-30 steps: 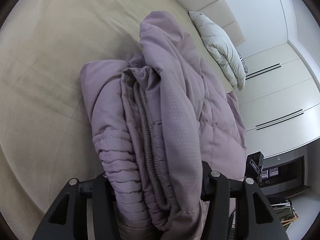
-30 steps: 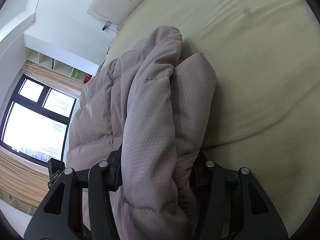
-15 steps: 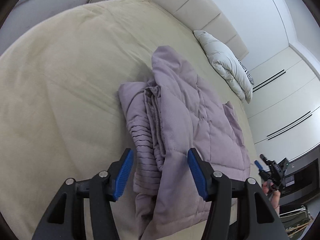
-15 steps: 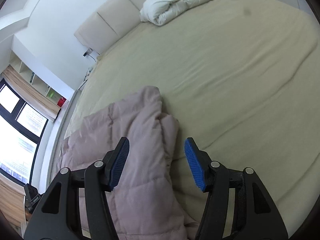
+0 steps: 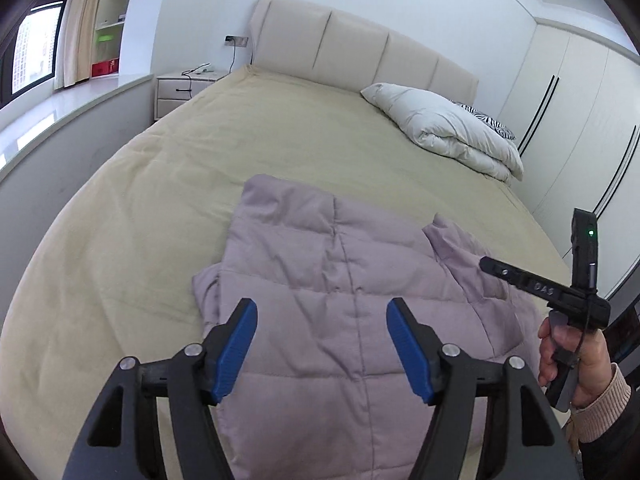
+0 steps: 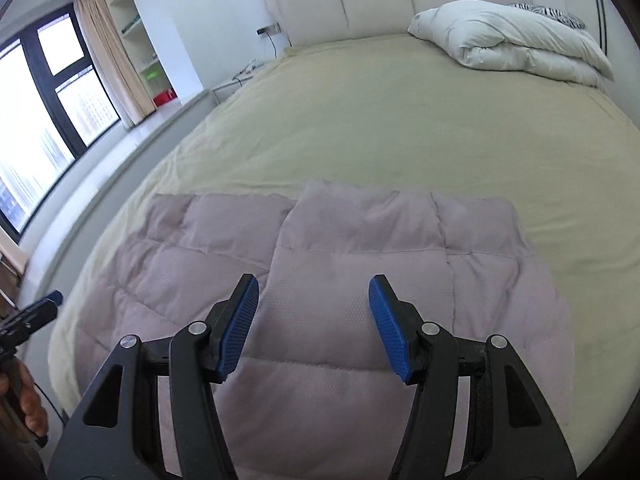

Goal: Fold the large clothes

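Note:
A mauve quilted jacket (image 5: 352, 300) lies folded flat on the beige bed (image 5: 240, 140), near its foot. It also shows in the right wrist view (image 6: 340, 300) as a rough rectangle. My left gripper (image 5: 322, 332) is open and empty, raised above the jacket's near part. My right gripper (image 6: 314, 316) is open and empty, also above the jacket. The right gripper shows at the right edge of the left wrist view (image 5: 544, 286), held in a hand. The left gripper's tip shows at the left edge of the right wrist view (image 6: 36, 312).
A folded white duvet (image 5: 452, 128) and a zebra-print pillow (image 5: 490, 122) lie at the head of the bed by the padded headboard (image 5: 360, 52). A nightstand (image 5: 184, 88), a window ledge and shelves are on the left. Wardrobe doors (image 5: 580, 120) line the right wall.
Both grippers let go of the jacket, opened and pulled back and up. The jacket, bunched in the jaws a second ago, now lies flat on the bed.

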`<state>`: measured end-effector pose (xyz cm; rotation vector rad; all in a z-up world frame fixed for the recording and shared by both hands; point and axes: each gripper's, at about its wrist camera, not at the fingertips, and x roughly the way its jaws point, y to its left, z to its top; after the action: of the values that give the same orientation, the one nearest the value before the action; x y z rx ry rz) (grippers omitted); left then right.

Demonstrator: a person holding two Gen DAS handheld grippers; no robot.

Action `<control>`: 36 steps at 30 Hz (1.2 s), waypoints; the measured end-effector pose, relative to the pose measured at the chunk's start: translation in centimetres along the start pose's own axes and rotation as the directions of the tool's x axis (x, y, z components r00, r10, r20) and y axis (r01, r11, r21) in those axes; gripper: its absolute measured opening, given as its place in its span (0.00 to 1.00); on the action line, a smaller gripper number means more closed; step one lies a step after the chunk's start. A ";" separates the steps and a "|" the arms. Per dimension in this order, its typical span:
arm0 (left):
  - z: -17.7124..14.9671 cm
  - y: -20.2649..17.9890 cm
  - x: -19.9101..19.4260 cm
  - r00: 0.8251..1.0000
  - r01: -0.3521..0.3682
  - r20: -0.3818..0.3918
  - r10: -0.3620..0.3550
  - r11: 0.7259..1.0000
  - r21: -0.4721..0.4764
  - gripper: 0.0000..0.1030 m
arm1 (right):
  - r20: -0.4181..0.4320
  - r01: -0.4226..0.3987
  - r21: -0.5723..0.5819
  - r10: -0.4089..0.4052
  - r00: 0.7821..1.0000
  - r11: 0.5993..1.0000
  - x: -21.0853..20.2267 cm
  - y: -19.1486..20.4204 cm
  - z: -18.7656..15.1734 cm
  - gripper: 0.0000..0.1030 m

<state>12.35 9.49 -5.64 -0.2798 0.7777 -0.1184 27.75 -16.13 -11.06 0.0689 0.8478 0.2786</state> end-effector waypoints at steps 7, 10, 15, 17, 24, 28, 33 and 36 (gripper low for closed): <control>-0.2 -2.3 5.2 0.998 -0.037 -0.053 0.040 0.997 0.063 0.68 | -0.030 0.063 -0.006 -0.063 0.998 0.998 6.1 -0.5 -2.4 0.55; -0.7 -2.2 6.0 0.997 -0.046 -0.057 0.050 0.997 0.056 0.68 | -0.026 0.086 -0.052 -0.088 0.996 0.995 7.2 0.1 -2.8 0.55; -0.8 -3.2 3.8 0.997 -0.076 0.019 0.075 0.993 0.086 0.68 | -0.018 0.079 -0.027 -0.080 0.997 0.996 7.0 0.5 -2.7 0.56; -0.8 -4.0 2.1 0.991 -0.113 0.088 0.103 0.987 0.115 0.84 | 0.019 0.091 -0.004 -0.091 0.996 0.996 5.0 0.7 -3.2 0.56; -1.3 -8.4 -6.3 0.882 -0.297 0.430 0.193 0.936 0.190 1.00 | 0.283 0.153 -0.016 -0.142 0.948 0.988 -6.9 2.3 -5.9 0.73; -1.7 -10.8 -10.2 0.801 -0.398 0.546 0.244 0.899 0.182 1.00 | 0.501 0.213 0.037 -0.202 0.841 0.976 -14.8 3.0 -8.5 0.89; -1.5 -13.0 -14.7 0.761 -0.437 0.587 0.278 0.888 0.146 1.00 | 0.640 0.298 0.085 -0.281 0.715 0.951 -23.1 4.8 -9.2 1.00; -1.3 -13.4 -16.3 0.791 -0.410 0.544 0.281 0.903 0.129 1.00 | 0.656 0.294 0.087 -0.277 0.702 0.952 -26.8 5.4 -9.0 1.00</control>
<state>-0.09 -0.25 8.40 0.0755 0.2602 0.2106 3.01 -18.65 3.50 0.0084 0.1262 -0.0438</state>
